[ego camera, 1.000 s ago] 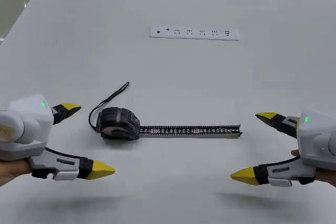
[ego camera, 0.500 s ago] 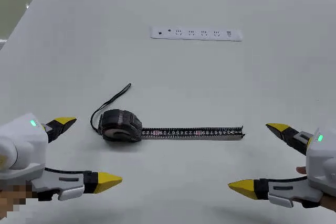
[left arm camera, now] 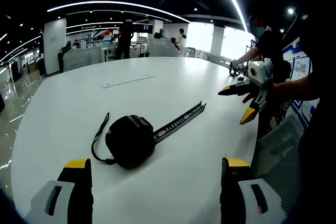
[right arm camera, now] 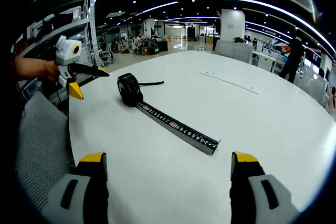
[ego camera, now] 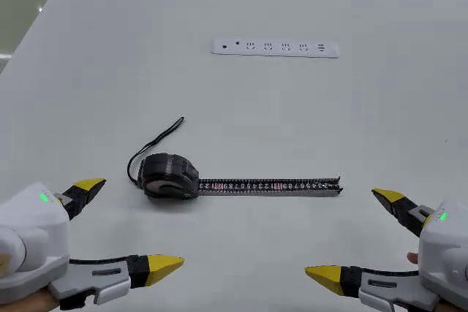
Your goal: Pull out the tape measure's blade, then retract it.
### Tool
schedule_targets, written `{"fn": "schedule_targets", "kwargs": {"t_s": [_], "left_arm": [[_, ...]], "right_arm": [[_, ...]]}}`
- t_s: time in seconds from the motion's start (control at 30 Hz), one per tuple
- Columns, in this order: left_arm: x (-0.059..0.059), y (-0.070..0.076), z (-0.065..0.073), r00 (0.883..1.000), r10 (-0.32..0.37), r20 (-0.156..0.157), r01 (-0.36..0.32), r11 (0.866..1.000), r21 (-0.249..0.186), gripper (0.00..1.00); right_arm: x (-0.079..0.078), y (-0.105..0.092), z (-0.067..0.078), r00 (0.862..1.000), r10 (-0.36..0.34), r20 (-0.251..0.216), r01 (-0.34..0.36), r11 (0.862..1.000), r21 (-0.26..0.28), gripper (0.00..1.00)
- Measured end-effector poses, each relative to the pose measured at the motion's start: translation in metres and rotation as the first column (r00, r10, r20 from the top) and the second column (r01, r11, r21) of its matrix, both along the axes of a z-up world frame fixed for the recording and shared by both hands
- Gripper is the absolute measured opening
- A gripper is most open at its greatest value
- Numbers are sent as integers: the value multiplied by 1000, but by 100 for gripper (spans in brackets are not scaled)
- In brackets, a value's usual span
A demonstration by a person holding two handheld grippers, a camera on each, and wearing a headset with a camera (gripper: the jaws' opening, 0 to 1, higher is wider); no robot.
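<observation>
Tape measure [ego camera: 168,176] lies centre-left in head view on table [ego camera: 292,107], blade [ego camera: 270,185] out flat toward the right. L gripper [ego camera: 137,222] at lower left & R gripper [ego camera: 346,234] at lower right: both spread wide, holding nothing, apart from the tape. Power strip [ego camera: 276,47] at upper centre.

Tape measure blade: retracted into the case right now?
No, the blade lies pulled out along the table from the case.
</observation>
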State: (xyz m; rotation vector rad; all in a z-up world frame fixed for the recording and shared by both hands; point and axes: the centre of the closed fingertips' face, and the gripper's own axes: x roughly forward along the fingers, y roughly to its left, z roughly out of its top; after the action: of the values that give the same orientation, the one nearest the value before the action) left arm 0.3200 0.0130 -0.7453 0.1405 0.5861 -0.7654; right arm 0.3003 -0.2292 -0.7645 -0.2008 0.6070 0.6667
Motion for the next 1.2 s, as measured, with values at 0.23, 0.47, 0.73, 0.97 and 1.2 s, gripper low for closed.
{"fn": "schedule_targets", "kwargs": {"t_s": [0.23, 0.47, 0.73, 0.97, 1.2], "left_arm": [[-6, -5, 2, 1000, 26, 15, -26, 1000, -6, 100], [-6, -1, 1, 996, 94, -1, -94, 995, -12, 100], [-14, -8, 0, 992, 126, -9, -126, 992, -14, 100], [-7, -6, 7, 981, 193, 32, -193, 981, -14, 100], [-3, -6, 9, 970, 239, 29, -239, 971, -13, 100]], "right_arm": [[-5, 11, 5, 999, -52, -5, 52, 998, 32, 100], [-11, 29, 8, 997, -80, 1, 80, 994, 68, 100], [-14, 36, 7, 995, -100, 0, 100, 994, 45, 100], [-13, 29, 9, 989, -150, 8, 149, 988, 39, 98], [-12, 26, 12, 987, -160, 15, 160, 987, 33, 98]]}}
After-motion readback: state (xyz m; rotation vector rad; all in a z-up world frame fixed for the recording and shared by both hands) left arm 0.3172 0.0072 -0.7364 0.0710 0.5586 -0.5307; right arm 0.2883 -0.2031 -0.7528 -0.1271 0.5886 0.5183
